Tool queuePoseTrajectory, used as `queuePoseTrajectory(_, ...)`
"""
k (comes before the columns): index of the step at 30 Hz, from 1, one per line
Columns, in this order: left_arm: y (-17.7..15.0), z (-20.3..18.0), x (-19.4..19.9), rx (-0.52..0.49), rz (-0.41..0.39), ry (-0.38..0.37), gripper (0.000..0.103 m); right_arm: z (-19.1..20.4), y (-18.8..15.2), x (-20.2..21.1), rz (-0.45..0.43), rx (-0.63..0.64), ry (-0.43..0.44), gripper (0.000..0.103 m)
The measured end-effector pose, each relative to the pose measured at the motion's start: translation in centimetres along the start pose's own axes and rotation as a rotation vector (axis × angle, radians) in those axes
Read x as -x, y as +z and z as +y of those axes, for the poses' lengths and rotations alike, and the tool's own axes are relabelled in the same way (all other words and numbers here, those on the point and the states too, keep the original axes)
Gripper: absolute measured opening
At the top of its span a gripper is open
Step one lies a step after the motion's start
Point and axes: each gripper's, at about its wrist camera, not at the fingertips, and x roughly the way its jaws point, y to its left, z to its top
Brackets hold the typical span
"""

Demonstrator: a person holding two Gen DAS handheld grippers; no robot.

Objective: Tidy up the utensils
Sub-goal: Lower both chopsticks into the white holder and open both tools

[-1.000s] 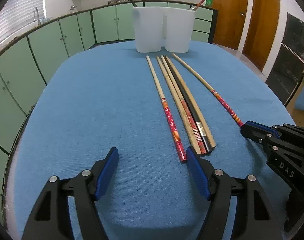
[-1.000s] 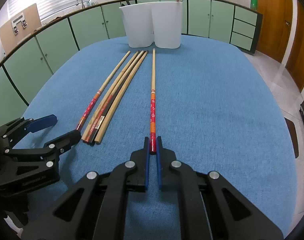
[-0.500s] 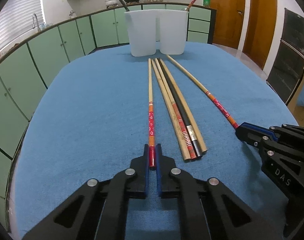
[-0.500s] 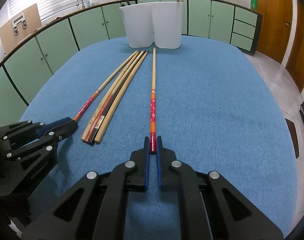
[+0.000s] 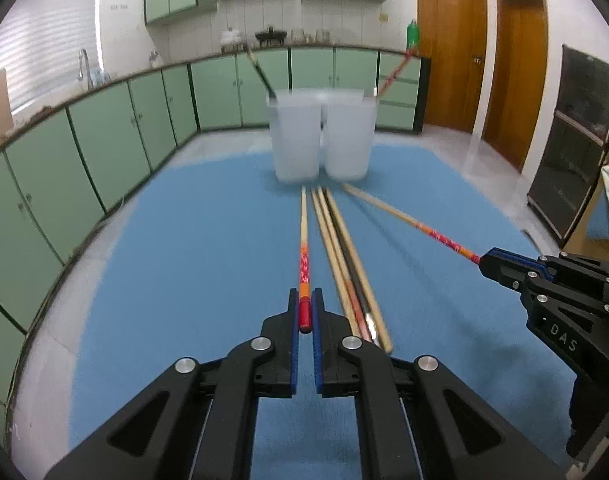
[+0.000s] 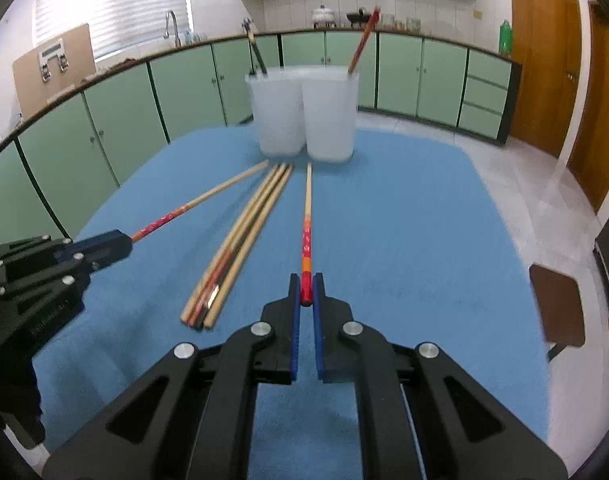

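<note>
My left gripper [image 5: 304, 312] is shut on the red end of a red-patterned chopstick [image 5: 303, 248]; it also shows in the right wrist view [image 6: 104, 246]. My right gripper [image 6: 305, 290] is shut on the red end of a matching chopstick [image 6: 307, 216]; it also shows in the left wrist view [image 5: 490, 262]. Both chopsticks are lifted and point at two white cups [image 5: 320, 140] at the table's far end. A bundle of several chopsticks [image 5: 344, 256] lies on the blue cloth between the two held ones. One chopstick stands in each cup [image 6: 360, 46].
The blue cloth [image 6: 404, 240] covers the oval table. Green cabinets curve round the left and back. Wooden doors stand at the right. A brown stool [image 6: 556, 308] stands beside the table's right edge.
My left gripper closed on the red-patterned chopstick a second ago. Both grippers have since risen, lifting their chopsticks off the cloth. The bundle has not moved.
</note>
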Motion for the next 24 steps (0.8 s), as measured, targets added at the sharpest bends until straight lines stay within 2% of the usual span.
queuePoseTrajectory(8, 4.7, 1.0, 3.8, 0.005, -0.134, -0.041, 0.006, -1.2, 4.8, 3.2, -0.096, -0.002, 0.032, 0.005)
queuePoseTrajectory(14, 8.4, 1.7, 4.9, 0.0, -0.204, -0.075, 0.006, -1.8, 9.2, 5.2, -0.155, 0.012, 0.073, 0.005)
queuePoseTrajectory(17, 10.2, 1.8, 5.1, -0.023, -0.237, -0.075, 0.006, -2.1, 11.3, 5.8, -0.164, 0.017, 0.109, 0.005)
queuePoseTrajectory(24, 12.8, 2.3, 4.7, -0.022, -0.254, -0.12, 0.006, -2.6, 15.2, 6.0, -0.143, 0.044, 0.159, 0.005)
